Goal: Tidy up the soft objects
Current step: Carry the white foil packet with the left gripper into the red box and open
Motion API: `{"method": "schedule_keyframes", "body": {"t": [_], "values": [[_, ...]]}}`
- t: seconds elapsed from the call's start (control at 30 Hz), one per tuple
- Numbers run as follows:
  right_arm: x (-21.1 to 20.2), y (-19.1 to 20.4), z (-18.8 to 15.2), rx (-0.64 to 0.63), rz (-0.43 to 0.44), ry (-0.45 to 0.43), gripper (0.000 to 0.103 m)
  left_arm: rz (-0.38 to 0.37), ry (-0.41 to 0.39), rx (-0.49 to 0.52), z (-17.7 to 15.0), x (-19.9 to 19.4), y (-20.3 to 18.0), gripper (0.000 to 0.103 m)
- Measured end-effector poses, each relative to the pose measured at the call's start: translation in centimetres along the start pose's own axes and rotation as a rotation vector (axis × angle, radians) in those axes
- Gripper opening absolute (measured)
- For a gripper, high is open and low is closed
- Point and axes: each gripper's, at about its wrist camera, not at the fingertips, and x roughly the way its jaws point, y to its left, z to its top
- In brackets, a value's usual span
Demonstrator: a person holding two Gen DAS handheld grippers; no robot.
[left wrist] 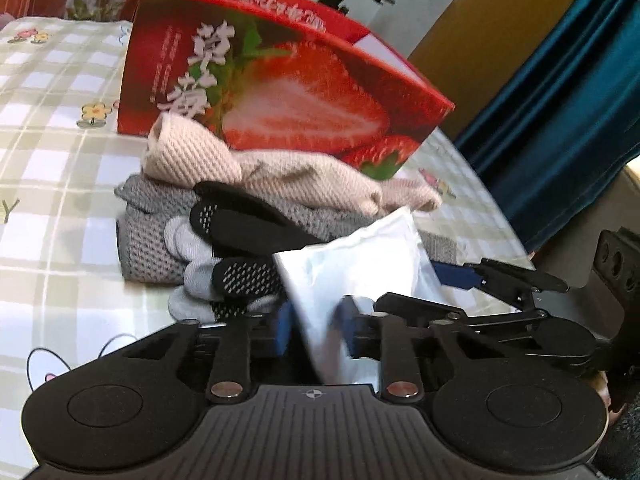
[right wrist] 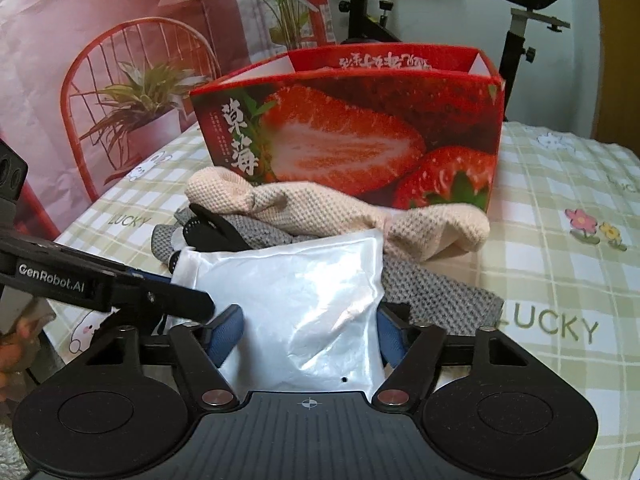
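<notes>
A white plastic packet (right wrist: 304, 292) hangs in front of a heap of soft things on the checked bedsheet (right wrist: 560, 280). My left gripper (left wrist: 316, 326) is shut on the packet's (left wrist: 360, 256) thin edge, its blue pads on either side. My right gripper (right wrist: 310, 334) spans the packet's width, and both blue pads press its sides. The heap holds a beige knit cloth (right wrist: 320, 208), a grey knit cloth (right wrist: 436, 300) under it, and black and grey grip socks (left wrist: 240, 248) at its left. A tall red strawberry box (right wrist: 360, 132), open at the top, stands right behind the heap.
Behind the bed is a pink backdrop with a printed red chair (right wrist: 120, 80) and plants. An exercise bike (right wrist: 520, 8) stands beyond the box. A dark blue curtain (left wrist: 560, 120) hangs at the right in the left wrist view. Bare sheet lies right of the box.
</notes>
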Motion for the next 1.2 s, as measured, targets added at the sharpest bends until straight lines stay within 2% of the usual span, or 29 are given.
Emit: {"method": "schedule_keyframes", "body": {"t": [0.17, 0.27, 0.7, 1.2], "values": [[-0.6, -0.2, 0.6, -0.008, -0.014, -0.014, 0.046, -0.002, -0.002, 0.003, 0.2, 0.0, 0.1, 0.025], [-1.3, -0.4, 1.0, -0.008, -0.005, -0.033, 0.042, -0.003, -0.017, 0.002, 0.4, -0.4, 0.2, 0.025], [-2.9, -0.2, 3.1, -0.023, -0.003, -0.089, 0.042, -0.036, -0.125, 0.038, 2.3, -3.4, -0.8, 0.025], [-3.6, 0.0, 8.2, -0.081, 0.003, -0.163, 0.042, -0.019, -0.204, 0.124, 7.7, -5.3, -2.4, 0.025]]}}
